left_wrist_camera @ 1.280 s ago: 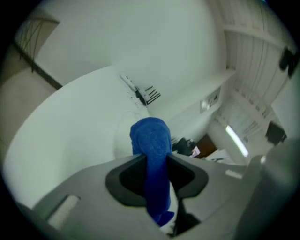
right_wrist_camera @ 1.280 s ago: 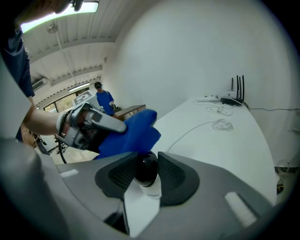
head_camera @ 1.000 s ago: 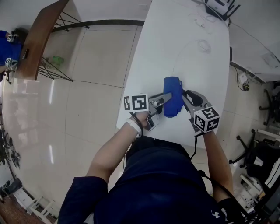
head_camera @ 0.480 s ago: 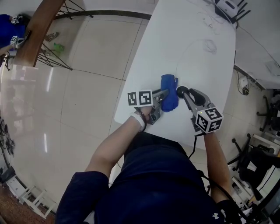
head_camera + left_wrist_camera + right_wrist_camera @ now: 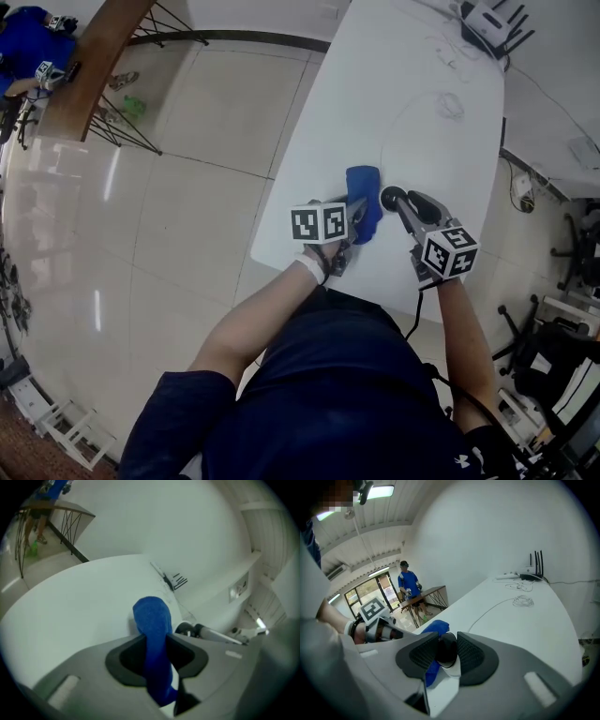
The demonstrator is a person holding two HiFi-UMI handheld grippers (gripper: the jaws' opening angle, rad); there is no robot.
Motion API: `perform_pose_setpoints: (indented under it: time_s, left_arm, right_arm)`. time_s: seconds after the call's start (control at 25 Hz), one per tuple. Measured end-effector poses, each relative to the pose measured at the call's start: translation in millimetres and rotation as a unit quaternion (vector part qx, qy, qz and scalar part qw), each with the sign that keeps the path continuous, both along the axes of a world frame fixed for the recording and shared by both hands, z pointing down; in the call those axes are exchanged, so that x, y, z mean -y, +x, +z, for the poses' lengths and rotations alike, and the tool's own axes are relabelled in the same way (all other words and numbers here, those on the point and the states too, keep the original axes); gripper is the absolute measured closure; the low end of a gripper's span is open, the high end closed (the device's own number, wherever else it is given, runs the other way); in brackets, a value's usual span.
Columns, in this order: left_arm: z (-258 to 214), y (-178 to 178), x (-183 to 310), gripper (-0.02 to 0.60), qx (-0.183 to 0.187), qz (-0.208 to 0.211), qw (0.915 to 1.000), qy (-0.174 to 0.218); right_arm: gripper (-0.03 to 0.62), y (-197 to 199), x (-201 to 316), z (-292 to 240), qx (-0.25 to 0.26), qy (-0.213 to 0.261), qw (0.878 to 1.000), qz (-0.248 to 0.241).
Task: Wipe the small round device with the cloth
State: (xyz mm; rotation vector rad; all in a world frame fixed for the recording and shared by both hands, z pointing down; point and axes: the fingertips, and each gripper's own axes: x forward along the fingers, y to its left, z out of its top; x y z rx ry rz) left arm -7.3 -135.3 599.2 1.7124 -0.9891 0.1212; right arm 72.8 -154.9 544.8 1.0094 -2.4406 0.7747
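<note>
— Down came the left gripper [image 5: 351, 223] over that last second, and the blue cloth [image 5: 364, 199] with it. Earlier the cloth had hung higher and looked larger from the head view; by this moment it sat low over the white table [image 5: 412, 131], and the gripper's marker cube had rolled to show another face.

— And the right one?

— The right gripper [image 5: 397, 204] had kept its place near the table's near edge. Its jaws had just been closing a little, with the small round device [image 5: 391, 197] between them; in the right gripper view both ribbed pads pressed on the black, rounded body.

— So the device was held, not lying free?

— Yes, pinched at the tips of the right jaws, just right of the cloth. Whether cloth and device actually touched, I could not tell.

— How was the cloth gripped?

— In the left gripper view it ran as a folded band straight between the two dark pads, clamped there, its rounded end sticking out beyond the tips toward the far side and a tail hanging below.

— Anything else on the table?

— Farther off, a thin white cable [image 5: 448, 105] lay looped, and a router [image 5: 487, 17] with upright aerials stood at the far end. Off to the far left, across the tiled floor, was a wooden table [image 5: 94, 66] on thin black legs, with a person in blue [image 5: 408, 584] beside it.
</note>
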Motion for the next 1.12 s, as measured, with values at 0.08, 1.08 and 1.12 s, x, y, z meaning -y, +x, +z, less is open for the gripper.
perform_pose_setpoints:
  time_s: [0.08,1.08,1.12]
  left_arm:
    - [-27.5,0.1,-8.5,0.457,-0.042,-0.012,0.9989,0.019]
    - [37.7,12.8,-23.5,0.456,-0.061,-0.072,0.9937,-0.062]
    - [33.9,11.1,-22.6,0.456,-0.055,-0.07,0.9939,-0.065]
  right_arm:
    - [0.459,4.3,7.2,-8.2,0.041,-0.013,0.999,0.025]
    - [0.465,-1.4,23.4,-3.8,0.058,-0.035,0.998,0.008]
    - [0.466,-1.4,23.7,-3.1,0.06,-0.036,0.997,0.01]
